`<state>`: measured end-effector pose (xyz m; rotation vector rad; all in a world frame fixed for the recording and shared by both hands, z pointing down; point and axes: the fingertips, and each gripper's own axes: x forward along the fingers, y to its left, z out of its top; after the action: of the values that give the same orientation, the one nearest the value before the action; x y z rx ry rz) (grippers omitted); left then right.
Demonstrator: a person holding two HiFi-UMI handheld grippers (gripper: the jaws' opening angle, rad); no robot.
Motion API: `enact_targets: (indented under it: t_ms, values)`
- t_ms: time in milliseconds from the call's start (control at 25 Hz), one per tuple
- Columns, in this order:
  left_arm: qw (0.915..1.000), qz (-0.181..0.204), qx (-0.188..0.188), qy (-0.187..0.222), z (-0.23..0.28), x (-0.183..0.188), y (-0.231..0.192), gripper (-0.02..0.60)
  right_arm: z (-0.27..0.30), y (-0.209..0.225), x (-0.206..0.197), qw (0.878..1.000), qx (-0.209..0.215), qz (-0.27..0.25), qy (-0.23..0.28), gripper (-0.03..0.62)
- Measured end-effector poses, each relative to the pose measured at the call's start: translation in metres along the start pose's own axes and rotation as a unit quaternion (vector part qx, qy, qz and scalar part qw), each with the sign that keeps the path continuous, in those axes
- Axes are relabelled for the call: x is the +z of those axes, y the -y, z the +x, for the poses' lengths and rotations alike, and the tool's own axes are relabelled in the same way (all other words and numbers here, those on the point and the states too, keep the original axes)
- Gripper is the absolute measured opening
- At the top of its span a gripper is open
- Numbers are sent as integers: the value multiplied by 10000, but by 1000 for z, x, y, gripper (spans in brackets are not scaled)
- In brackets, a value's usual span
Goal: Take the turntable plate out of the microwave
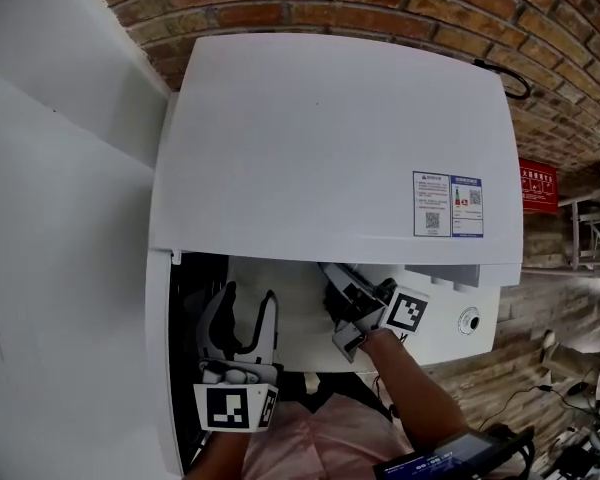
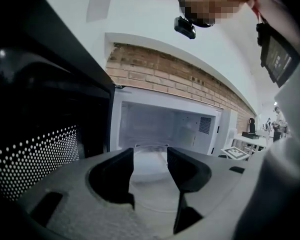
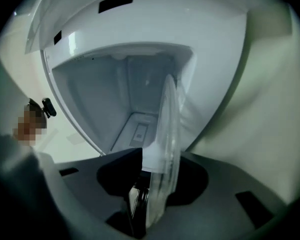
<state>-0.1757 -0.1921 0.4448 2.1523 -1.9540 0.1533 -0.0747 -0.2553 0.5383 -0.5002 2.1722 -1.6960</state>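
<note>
The white microwave [image 1: 330, 138] stands with its door [image 1: 160, 348] swung open to the left. The clear glass turntable plate [image 3: 169, 114] shows edge-on in the right gripper view, its rim between the jaws of my right gripper [image 3: 160, 156]. A gap shows between the plate and the left jaw, and the other jaw is behind the glass. In the head view my right gripper [image 1: 338, 286] reaches into the cavity mouth. My left gripper [image 1: 248, 303] hangs open and empty in front of the cavity, beside the door. The left gripper view shows the plate [image 2: 150, 156] lying inside the cavity.
A brick wall [image 1: 380, 8] rises behind the microwave and a white panel [image 1: 50, 268] stands close at its left. The door's perforated window [image 2: 35, 154] is just left of my left gripper. The knob [image 1: 469, 320] is on the microwave's right front. A dark screen [image 1: 440, 458] sits on the person's right forearm.
</note>
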Motion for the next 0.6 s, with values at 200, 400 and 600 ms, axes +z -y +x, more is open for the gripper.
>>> enact_targets:
  t_ms: [200, 400, 600]
  values:
    - [10000, -45, 17, -36, 0, -2, -3, 216, 4, 9, -1, 9993, -330, 43, 183, 61]
    - [10000, -43, 11, -52, -3, -3, 1, 216, 5, 14, -3, 9974, -403, 315, 505, 39]
    - [10000, -41, 64, -24, -15, -2, 6, 216, -2, 12, -5, 9973, -368, 486, 397, 29]
